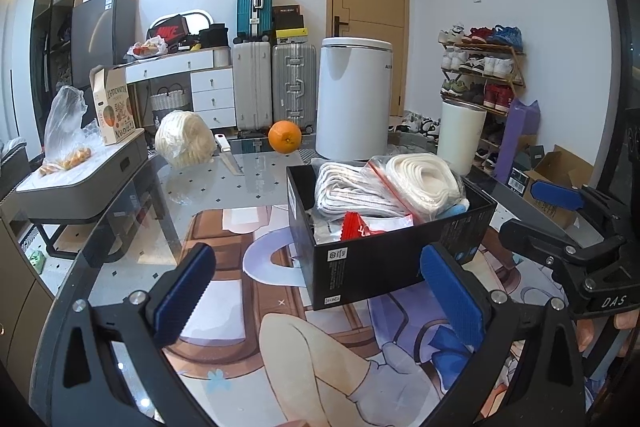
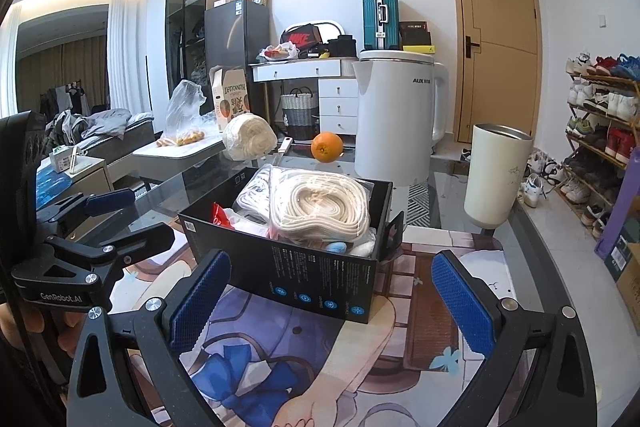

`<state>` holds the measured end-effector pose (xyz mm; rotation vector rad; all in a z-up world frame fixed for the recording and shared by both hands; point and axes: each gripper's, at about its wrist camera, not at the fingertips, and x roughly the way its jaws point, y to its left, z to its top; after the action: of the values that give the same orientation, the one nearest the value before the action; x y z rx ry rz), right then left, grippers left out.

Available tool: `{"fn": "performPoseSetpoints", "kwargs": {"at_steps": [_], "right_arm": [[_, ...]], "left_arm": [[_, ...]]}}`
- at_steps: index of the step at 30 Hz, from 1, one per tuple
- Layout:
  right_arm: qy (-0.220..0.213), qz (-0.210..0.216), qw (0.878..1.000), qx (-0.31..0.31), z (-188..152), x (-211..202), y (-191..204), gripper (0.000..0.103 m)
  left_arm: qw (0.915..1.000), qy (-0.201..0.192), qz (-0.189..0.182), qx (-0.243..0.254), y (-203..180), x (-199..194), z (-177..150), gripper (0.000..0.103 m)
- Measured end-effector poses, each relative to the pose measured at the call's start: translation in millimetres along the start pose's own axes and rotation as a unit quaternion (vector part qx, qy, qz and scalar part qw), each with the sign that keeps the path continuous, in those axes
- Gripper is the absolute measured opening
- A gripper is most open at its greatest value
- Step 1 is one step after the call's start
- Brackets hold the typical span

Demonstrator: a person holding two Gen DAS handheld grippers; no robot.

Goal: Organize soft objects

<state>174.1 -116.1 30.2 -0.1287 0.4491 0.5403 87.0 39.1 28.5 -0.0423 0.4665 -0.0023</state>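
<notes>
Both tools are empty. From the left wrist, the left hand-held gripper (image 1: pixel 314 301) gapes wide before the black box (image 1: pixel 384 247), whose bagged white bundles (image 1: pixel 416 183) heap above its rim; a nudge could spill them. From the right wrist, the right hand-held gripper (image 2: pixel 334 301) gapes too. Beyond the box, the loose bundle (image 2: pixel 249 137) lies near a knife (image 2: pixel 283 147) and orange (image 2: pixel 327 147), so reaching might send the orange rolling across the tabletop (image 2: pixel 452 187).

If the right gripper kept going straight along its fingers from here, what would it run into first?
Most likely the black box: its near wall sits just ahead of the open right gripper, between the finger lines. The bagged white rope lies above that wall, so the gripper would probably miss it. Depth is uncertain.
</notes>
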Motion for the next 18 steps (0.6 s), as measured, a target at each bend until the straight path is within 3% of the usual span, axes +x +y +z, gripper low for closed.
{"fn": "performPoseSetpoints", "kwargs": {"at_steps": [18], "right_arm": [[-0.003, -0.002, 1.0, -0.011, -1.0, -2.1, 3.8, 0.102]], "left_arm": [[0.9999, -0.011, -0.004, -0.009, 4.2, -4.2, -0.7, 0.103]]}}
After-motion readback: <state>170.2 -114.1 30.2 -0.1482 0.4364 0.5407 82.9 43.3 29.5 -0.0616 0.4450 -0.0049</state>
